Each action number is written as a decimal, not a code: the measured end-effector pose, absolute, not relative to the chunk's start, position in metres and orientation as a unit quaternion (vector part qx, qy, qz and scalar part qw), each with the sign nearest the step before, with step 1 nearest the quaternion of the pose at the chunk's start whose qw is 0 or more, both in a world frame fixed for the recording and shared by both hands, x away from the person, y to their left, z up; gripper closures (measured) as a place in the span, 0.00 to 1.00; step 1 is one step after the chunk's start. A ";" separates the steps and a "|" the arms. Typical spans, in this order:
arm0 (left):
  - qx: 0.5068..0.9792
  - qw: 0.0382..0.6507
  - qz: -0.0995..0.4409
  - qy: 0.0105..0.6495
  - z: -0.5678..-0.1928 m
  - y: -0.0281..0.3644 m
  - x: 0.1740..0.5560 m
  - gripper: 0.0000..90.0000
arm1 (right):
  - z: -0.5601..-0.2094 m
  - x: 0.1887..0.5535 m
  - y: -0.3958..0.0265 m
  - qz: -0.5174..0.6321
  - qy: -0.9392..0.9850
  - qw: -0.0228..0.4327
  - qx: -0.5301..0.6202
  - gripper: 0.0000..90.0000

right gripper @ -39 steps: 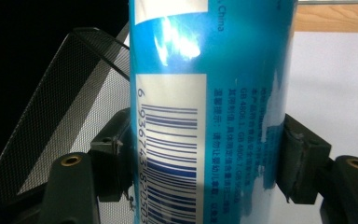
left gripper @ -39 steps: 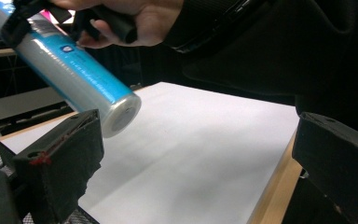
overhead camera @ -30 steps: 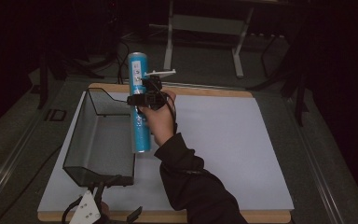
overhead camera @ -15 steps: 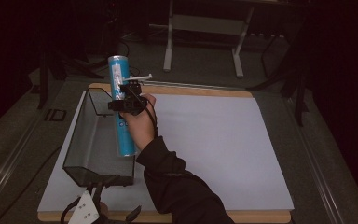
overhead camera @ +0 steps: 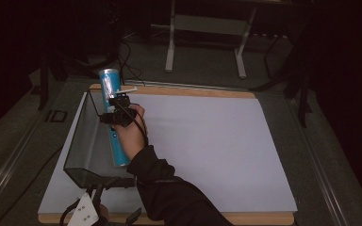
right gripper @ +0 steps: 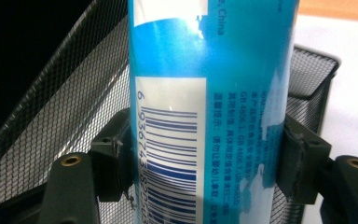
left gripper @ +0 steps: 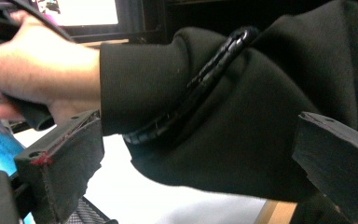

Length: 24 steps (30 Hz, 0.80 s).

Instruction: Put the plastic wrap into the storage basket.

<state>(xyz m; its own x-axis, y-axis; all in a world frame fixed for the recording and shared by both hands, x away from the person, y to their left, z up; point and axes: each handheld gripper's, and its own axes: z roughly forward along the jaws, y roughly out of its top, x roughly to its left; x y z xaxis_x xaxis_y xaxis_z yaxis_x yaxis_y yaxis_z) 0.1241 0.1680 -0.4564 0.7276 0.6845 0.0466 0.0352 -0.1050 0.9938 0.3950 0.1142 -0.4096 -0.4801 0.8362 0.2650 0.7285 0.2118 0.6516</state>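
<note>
A tall blue tube (overhead camera: 119,150) with a barcode label (right gripper: 214,93) is held nearly upright over the black mesh basket (overhead camera: 86,147) at the left of the white mat. My right gripper (overhead camera: 116,116) is shut on its middle, one pad on each side (right gripper: 209,158). The tube's lower end reaches down inside the basket's right wall. My left gripper (overhead camera: 87,212) rests at the table's front left edge, below the basket. Its jaws (left gripper: 196,172) stand wide open with nothing between them, looking at the person's dark sleeve (left gripper: 242,102).
The white mat (overhead camera: 217,150) covers a wooden board (overhead camera: 193,91) and spreads out to the right of the basket. A metal stand (overhead camera: 207,28) rises on the floor beyond the table. A black cable (left gripper: 200,84) runs along the sleeve.
The right gripper has carried the blue tube leftward and down, from beside the basket's right wall to over the basket. The left gripper has stayed put.
</note>
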 end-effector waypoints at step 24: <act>0.693 0.614 0.270 0.263 -0.457 0.169 0.125 0.04 | -0.448 0.395 0.115 0.308 0.774 0.061 0.549 0.35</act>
<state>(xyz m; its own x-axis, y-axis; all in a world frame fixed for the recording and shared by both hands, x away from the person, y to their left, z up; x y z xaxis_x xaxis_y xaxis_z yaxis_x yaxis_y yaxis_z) 0.1248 0.1686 -0.4569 0.7154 0.6969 0.0508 0.0337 -0.1071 0.9937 0.3951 0.1155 -0.4482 -0.3893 0.8883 0.2439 0.8129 0.2068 0.5444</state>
